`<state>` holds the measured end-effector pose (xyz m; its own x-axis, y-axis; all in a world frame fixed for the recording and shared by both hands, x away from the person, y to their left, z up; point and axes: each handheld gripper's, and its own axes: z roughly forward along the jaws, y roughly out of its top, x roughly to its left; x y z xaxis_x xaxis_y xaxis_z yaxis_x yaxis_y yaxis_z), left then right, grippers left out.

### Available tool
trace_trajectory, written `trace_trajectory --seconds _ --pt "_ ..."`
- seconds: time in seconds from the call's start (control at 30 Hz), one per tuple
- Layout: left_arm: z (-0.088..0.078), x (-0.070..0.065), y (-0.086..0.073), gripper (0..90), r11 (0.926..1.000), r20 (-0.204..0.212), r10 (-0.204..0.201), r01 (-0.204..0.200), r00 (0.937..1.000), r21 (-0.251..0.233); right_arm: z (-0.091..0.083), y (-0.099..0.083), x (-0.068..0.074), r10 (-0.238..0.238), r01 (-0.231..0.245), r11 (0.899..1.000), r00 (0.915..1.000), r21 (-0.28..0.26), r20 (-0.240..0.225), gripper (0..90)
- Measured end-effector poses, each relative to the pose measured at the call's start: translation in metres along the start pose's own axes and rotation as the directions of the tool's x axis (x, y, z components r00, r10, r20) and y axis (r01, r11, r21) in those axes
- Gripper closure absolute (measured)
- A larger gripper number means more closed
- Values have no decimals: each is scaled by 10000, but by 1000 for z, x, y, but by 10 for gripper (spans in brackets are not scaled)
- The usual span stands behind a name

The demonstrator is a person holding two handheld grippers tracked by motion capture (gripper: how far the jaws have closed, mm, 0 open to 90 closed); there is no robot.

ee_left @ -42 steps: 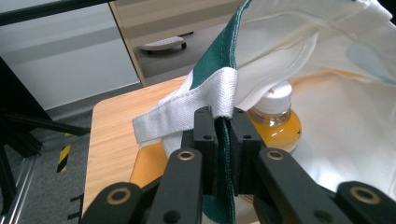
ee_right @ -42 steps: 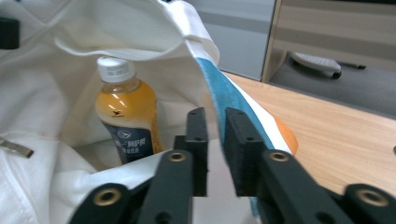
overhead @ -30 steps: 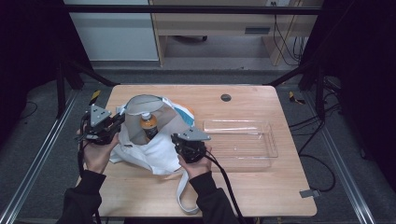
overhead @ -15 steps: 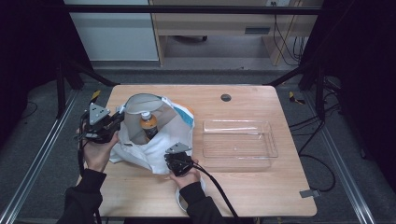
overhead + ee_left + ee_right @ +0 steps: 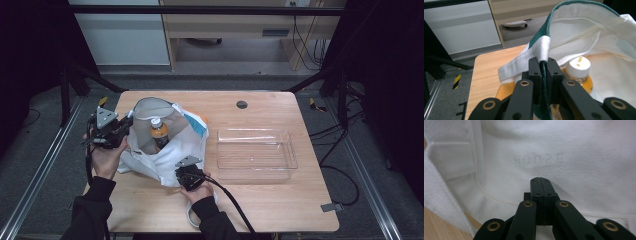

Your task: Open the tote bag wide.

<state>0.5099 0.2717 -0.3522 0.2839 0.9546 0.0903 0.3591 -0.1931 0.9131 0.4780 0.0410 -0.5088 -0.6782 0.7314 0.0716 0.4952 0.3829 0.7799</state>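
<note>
Drawn back toward the table's near edge, the right gripper sits with jaws pressed together empty against the white bag, whose green-trimmed rim the left gripper pinches beside the upright orange bottle, clear tray unmoved.

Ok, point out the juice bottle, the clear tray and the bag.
juice bottle (image 5: 159, 134), high view, its orange body.
clear tray (image 5: 255, 171), high view, its near rim.
bag (image 5: 192, 141), high view, white cloth side.

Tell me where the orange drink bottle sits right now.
In the high view the bottle stands inside the open white tote bag on the table's left half, left of the clear tray; the left gripper pinches the bag's rim beside it.
</note>
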Motion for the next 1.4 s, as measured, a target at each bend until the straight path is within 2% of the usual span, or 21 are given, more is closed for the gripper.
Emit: trace_trajectory --seconds 0.1,0.37,0.5,0.77,1.03,1.1,1.27,1.4 --pt "9 2 0 841 9999 -139 -76 78 9999 132 0 -1 2 -210 210 9998 9998 -18 7 900" --pt "35 14 -1 842 9968 -445 -442 470 9980 641 0 0 1 -59 60 10000 9999 45 -157 900" --pt "49 17 -5 842 9948 -593 -440 492 9973 889 0 0 2 -25 27 10000 9998 63 -185 900" --pt "66 21 -13 841 9915 -582 -552 616 9968 1145 0 0 2 -23 24 10000 9997 18 -229 900" --pt "81 22 -24 841 9855 -470 -311 384 9984 1651 1 0 3 -67 67 10000 9997 0 -216 900" --pt "85 21 -28 841 9840 -469 -368 443 9982 1723 1 0 3 -67 67 10000 9997 -15 -227 900" --pt "92 18 -37 839 9791 -325 -152 215 9994 2025 1 0 4 -85 84 10000 9997 -35 -226 900" --pt "94 17 -46 836 9762 -168 -155 187 9997 2158 1 0 4 -89 88 10000 9998 -23 -202 900"
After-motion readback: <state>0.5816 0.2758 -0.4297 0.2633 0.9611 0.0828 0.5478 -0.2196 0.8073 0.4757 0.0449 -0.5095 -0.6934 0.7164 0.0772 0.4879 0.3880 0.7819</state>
